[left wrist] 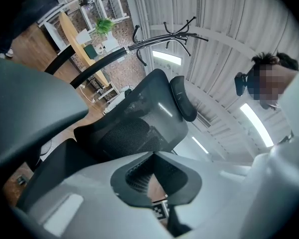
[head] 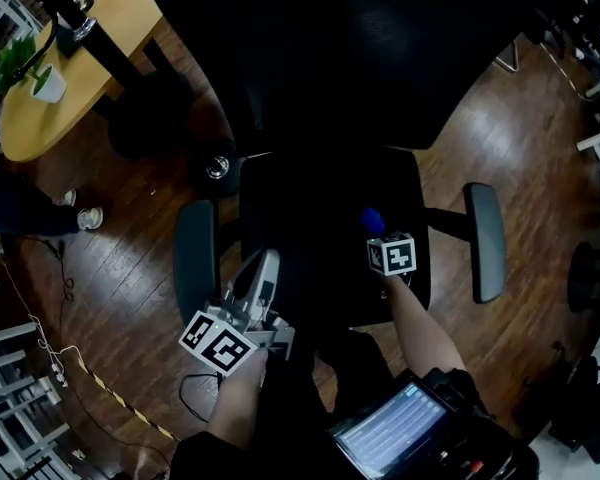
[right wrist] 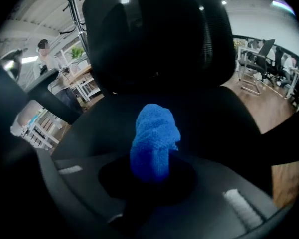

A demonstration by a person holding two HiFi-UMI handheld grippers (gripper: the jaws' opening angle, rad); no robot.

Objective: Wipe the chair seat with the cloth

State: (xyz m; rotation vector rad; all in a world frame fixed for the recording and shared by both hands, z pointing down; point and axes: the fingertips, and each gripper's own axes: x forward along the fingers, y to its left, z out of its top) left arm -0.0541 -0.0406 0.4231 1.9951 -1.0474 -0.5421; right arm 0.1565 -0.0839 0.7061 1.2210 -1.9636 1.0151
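**Blue cloth pinched over the chair seat, left gripper idle**

A black office chair stands on the dark wooden floor (head: 500, 118), its tall backrest (head: 350, 48) filling the top of the head view. The chair seat (head: 310, 218) lies between 2 grey armrests, the left armrest (head: 194, 260) and the right armrest (head: 486, 240).

The right gripper (head: 378, 236) reaches in from the person's side, over the right half of the seat. Its jaws are closed tight on the cloth (head: 370, 220), a small bright blue wad. In the right gripper view the cloth (right wrist: 154, 142) pokes out past the jaw tips as a bunched roll, with the seat and the backrest (right wrist: 154, 39) dark behind it. It sits low over the seat; I cannot tell whether it actually touches the surface.

The left gripper (head: 264, 264) is held at the seat's left edge, just beside the left armrest and well apart from the cloth. It points upward: its own view takes in the mesh backrest (left wrist: 134, 133), the headrest (left wrist: 183, 98), a black coat stand (left wrist: 174, 34) and the ceiling lights. Its jaws [no point] meet at the tips with nothing between them.

Off to the upper left is a round wooden tabletop (head: 100, 38) carrying a small plant (head: 25, 63) in a white pot. A lit screen (head: 395, 433) shows at the bottom edge, close to the person's body.
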